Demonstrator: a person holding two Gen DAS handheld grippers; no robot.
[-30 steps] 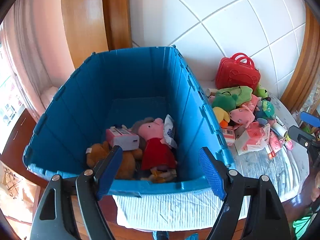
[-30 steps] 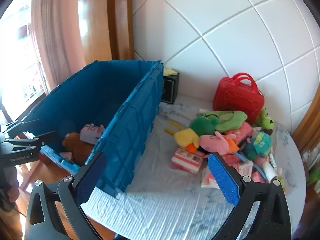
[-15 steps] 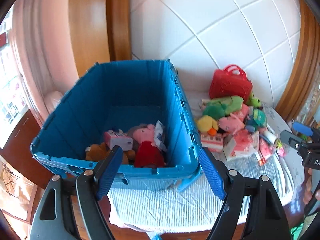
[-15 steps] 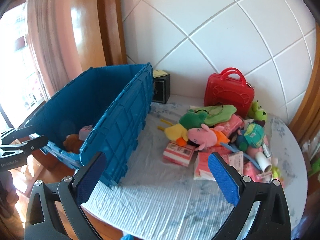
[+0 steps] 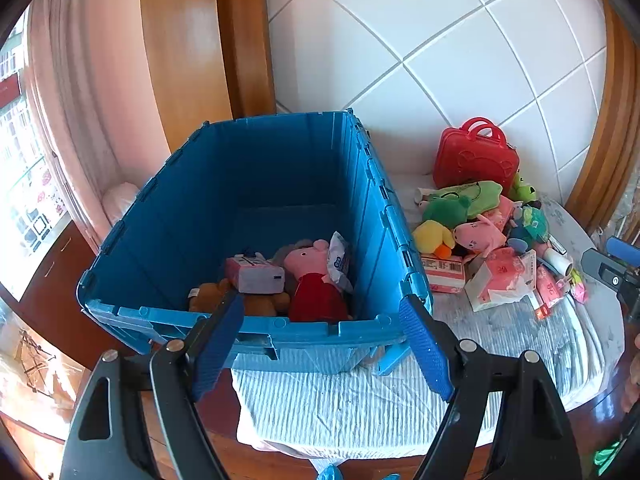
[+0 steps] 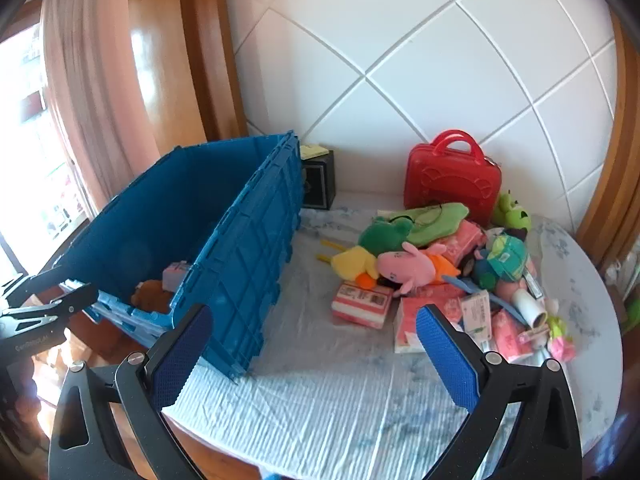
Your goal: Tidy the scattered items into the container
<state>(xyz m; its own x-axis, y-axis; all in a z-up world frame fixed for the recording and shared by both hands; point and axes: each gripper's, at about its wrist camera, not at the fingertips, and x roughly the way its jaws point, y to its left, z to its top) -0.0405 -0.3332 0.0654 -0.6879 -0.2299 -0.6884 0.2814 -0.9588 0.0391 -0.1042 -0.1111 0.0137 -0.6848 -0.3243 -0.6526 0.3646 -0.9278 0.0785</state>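
Both grippers, left gripper [image 5: 322,344] and right gripper [image 6: 314,354], have backed off from the blue crate [image 5: 372,216] with jaws spread and empty, so the toy pile [image 6: 432,264] awaits the next pick.

A deep blue plastic crate [image 5: 256,200] stands open on the tabletop, holding a pink pig plush in a red dress [image 5: 316,280], a brown plush [image 5: 224,298] and a pale box [image 5: 256,276], while a heap of soft toys and packets [image 6: 440,264] lies well apart beside a red plastic case [image 6: 452,180].
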